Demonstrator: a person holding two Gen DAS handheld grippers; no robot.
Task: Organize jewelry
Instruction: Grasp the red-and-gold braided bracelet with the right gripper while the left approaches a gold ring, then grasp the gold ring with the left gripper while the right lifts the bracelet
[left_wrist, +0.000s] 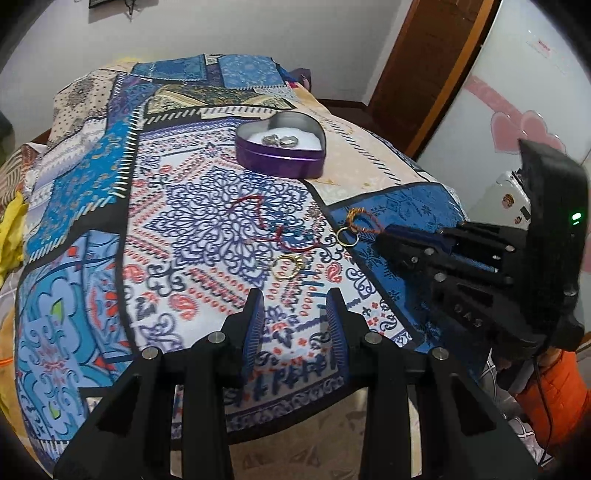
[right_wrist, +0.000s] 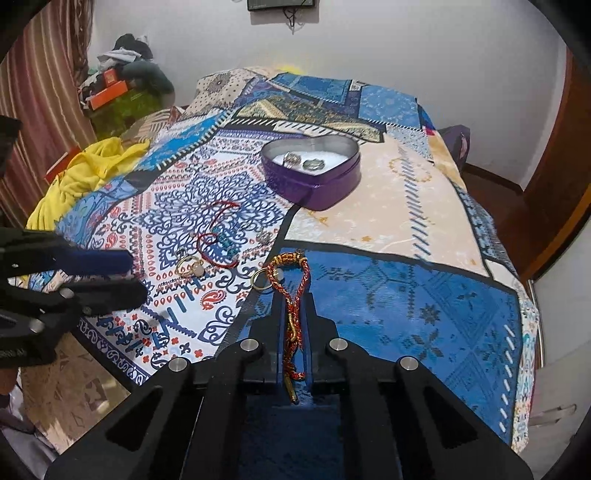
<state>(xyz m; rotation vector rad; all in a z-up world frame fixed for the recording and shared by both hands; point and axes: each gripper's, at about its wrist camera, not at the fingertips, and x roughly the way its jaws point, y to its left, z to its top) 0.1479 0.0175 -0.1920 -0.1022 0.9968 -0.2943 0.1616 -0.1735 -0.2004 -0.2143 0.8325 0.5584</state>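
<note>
A purple heart-shaped tin (left_wrist: 280, 155) (right_wrist: 314, 184) sits open on the patterned cloth with two silver rings (left_wrist: 280, 140) (right_wrist: 303, 161) inside. My right gripper (right_wrist: 293, 295) (left_wrist: 391, 236) is shut on a red-and-gold braided bracelet (right_wrist: 291, 280) (left_wrist: 356, 218), holding it just above the cloth. A gold ring (left_wrist: 347, 236) (right_wrist: 261, 277) lies beside the bracelet's loop. A gold ring with a stone (left_wrist: 286, 266) (right_wrist: 190, 266) and a red cord bracelet (left_wrist: 273, 225) (right_wrist: 214, 240) lie on the cloth. My left gripper (left_wrist: 295, 299) (right_wrist: 136, 273) is open, just short of the stone ring.
The patchwork cloth (left_wrist: 92, 206) covers a table. A yellow garment (right_wrist: 85, 173) lies at its left edge. A wooden door frame (left_wrist: 424, 74) and a white fridge (left_wrist: 517, 92) stand to the right. The floor (right_wrist: 74, 387) shows below the near edge.
</note>
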